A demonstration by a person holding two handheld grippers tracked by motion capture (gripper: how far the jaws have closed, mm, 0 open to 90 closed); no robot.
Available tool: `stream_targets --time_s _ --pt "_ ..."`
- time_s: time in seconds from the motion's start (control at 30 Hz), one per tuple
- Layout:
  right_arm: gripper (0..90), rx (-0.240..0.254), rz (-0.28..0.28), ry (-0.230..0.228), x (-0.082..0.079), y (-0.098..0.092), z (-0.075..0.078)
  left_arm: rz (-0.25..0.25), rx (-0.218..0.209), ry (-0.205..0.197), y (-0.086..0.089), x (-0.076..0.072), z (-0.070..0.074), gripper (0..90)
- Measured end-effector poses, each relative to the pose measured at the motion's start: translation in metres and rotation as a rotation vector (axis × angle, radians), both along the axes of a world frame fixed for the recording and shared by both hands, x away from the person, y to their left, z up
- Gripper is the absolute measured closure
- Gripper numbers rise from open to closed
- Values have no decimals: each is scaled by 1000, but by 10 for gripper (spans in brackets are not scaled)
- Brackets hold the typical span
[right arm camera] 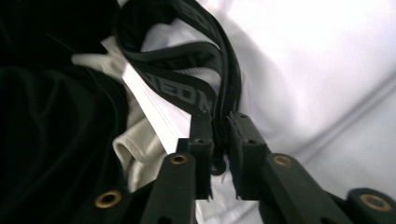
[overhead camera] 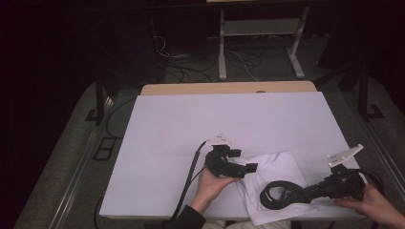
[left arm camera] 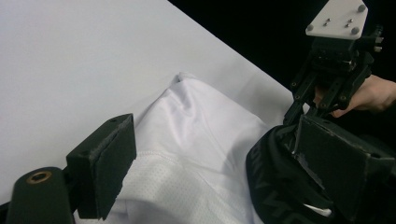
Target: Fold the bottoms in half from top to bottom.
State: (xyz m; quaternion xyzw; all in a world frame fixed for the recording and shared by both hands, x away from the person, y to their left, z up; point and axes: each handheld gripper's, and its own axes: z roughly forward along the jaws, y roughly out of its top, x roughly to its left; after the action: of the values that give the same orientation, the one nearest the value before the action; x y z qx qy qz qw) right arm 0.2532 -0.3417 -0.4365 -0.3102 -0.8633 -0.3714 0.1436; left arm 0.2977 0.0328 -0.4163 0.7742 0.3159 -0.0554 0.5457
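Note:
A white garment [overhead camera: 279, 167] lies bunched at the table's near right, with a black lettered waistband [overhead camera: 282, 196] looped on its front part. My left gripper [overhead camera: 243, 161] hovers at the garment's left edge, and its jaws stand wide apart with only cloth [left arm camera: 201, 126] below them. From the right, my right gripper [overhead camera: 306, 192] lies low and reaches into the band. In the right gripper view its jaws [right arm camera: 220, 126] stand close together with the black waistband [right arm camera: 187, 93] pinched between the pads. The left gripper view shows the right gripper [left arm camera: 303, 114] at the band [left arm camera: 271, 177].
The table has a white top [overhead camera: 191, 124] and a wooden strip [overhead camera: 229, 88] along its far edge. Beyond it a metal stand [overhead camera: 260, 28] and loose cables [overhead camera: 191, 67] sit on the dark floor. The left gripper's cable [overhead camera: 191, 176] trails off the near edge.

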Motion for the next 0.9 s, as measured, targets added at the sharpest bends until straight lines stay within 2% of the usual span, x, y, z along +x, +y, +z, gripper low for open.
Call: stream_targets --time_s 0.07,0.17,0.27,0.37,0.43,0.53,0.67,0.8,0.9 --pt "576 -16 -16 -8 -1 0 0 1 -4 -1 1 0 0 119" --pt "419 15 -54 -17 1 -2 5 3 -10 0 1 1 1 118" --pt "353 57 -81 -41 7 -3 14 4 -13 0 1 1 1 118" --pt "342 79 -126 -81 16 2 25 7 -16 -1 2 2 1 118" --pt "357 100 -154 -103 23 8 30 9 -22 3 2 3 0 118" --pt "416 102 -186 -122 33 21 35 13 -23 6 3 5 0 118" --pt "569 81 -207 -134 42 40 37 21 -28 10 4 6 -1 118" --pt "740 26 -210 -108 48 60 36 26 -30 13 4 8 -2 119" --pt "788 -32 -192 -82 51 75 32 25 -29 17 3 9 -3 121"
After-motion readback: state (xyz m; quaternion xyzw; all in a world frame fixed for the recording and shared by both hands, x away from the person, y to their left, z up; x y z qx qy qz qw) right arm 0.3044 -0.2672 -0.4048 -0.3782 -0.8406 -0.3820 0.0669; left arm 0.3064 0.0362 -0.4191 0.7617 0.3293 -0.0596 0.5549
